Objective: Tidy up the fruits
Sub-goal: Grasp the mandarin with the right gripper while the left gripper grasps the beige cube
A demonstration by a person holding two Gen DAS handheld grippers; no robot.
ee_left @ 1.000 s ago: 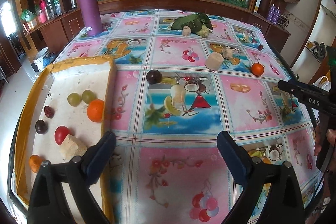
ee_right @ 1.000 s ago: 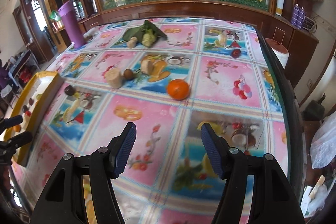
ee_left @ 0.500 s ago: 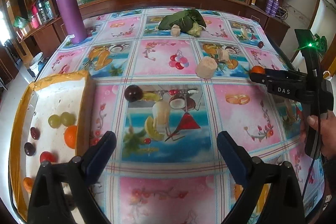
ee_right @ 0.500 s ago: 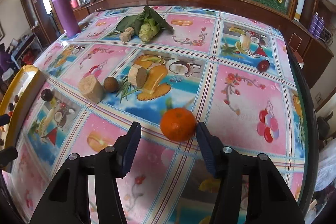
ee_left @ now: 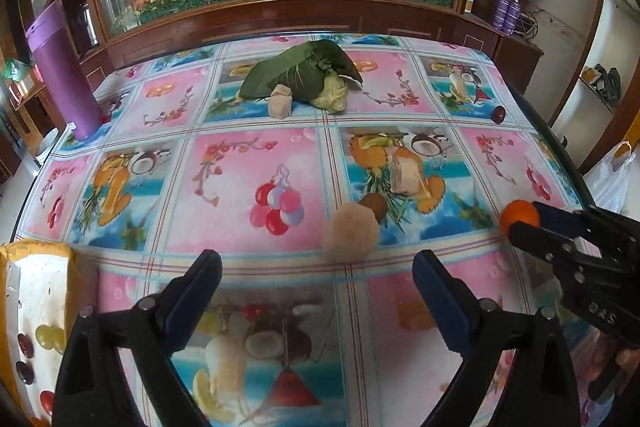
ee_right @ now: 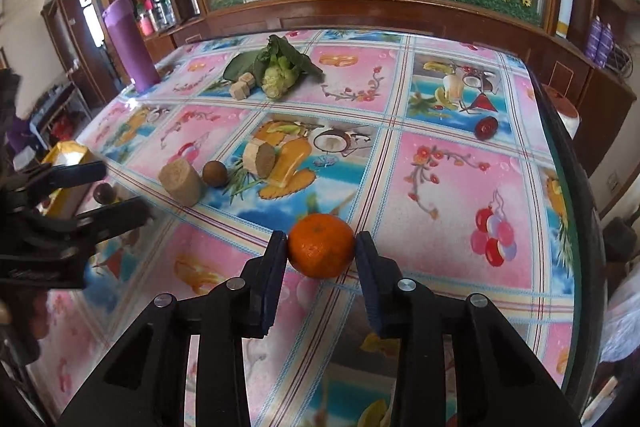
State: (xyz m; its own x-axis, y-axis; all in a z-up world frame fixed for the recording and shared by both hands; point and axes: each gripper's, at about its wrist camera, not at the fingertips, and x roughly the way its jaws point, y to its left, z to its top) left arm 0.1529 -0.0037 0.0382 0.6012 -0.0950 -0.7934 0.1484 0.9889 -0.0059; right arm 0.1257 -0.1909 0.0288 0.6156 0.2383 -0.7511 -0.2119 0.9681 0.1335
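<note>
My right gripper point(ee_right: 321, 254) is shut on an orange mandarin point(ee_right: 321, 250) that rests on the patterned tablecloth; it also shows in the left wrist view point(ee_left: 518, 214). My left gripper point(ee_left: 316, 297) is open and empty above the cloth, just short of a beige cylinder block point(ee_left: 349, 233) and a small brown fruit point(ee_left: 374, 205). The yellow-rimmed tray point(ee_left: 38, 251) at the left holds green grapes point(ee_left: 50, 337), dark plums and a red fruit. A dark plum point(ee_right: 103, 193) lies beside the tray, and a red fruit point(ee_right: 486, 127) near the right edge.
A leafy cabbage point(ee_left: 308, 75) and beige blocks point(ee_right: 242, 89) lie at the far side. A cut beige block point(ee_left: 406, 173) sits mid-table. A tall purple flask point(ee_left: 64, 75) stands at the far left. A wooden cabinet with glass runs behind. The table edge point(ee_right: 560, 163) is at right.
My right gripper has moved forward around the mandarin and closed on it. My left gripper has moved forward and right, away from the tray toward the beige block.
</note>
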